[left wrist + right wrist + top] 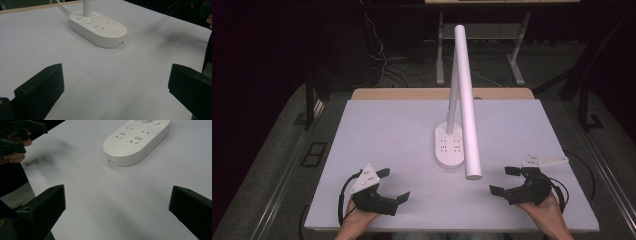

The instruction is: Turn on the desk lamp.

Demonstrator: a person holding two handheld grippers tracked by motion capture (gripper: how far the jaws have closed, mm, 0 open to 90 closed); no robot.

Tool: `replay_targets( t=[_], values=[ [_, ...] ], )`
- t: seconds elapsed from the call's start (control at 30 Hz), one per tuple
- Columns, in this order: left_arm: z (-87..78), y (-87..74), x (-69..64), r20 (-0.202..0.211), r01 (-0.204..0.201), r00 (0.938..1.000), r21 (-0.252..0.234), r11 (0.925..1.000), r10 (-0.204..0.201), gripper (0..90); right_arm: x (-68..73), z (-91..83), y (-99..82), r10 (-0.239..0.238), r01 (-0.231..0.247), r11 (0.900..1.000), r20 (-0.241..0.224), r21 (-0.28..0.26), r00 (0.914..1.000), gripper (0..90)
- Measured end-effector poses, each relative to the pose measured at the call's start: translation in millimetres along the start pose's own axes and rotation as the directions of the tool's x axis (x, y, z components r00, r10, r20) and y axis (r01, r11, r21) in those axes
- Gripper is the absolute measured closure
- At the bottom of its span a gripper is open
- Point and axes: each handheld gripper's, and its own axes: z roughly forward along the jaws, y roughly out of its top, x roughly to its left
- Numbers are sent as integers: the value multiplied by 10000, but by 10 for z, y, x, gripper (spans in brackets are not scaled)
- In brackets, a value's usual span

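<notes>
One white table stands in the scene. One white desk lamp sits on it, right of centre toward the far side, with one oval base, one thin stem and one long tube head. The base carries four socket groups and two round buttons at its far end. Two black grippers are at the near edge: the left gripper and the right gripper, each with two jaws.

White desk lamp mid-surface, oval socket base with tilted stem and long tube head overhanging toward the near edge; cables and desk legs on floor behind.
</notes>
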Motion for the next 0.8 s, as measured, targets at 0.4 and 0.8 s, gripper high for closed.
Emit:
replay_targets(
  t=[0.4,0.8],
  values=[
    [9,-5,-1,54,19,10000,86,10000,-20,0,-37,47,145,-26,29,9997,-119,234,9999,4],
    [16,-12,6,54,92,9999,118,9999,-93,0,-92,105,269,23,-14,9993,-235,368,9997,4]
  ],
)
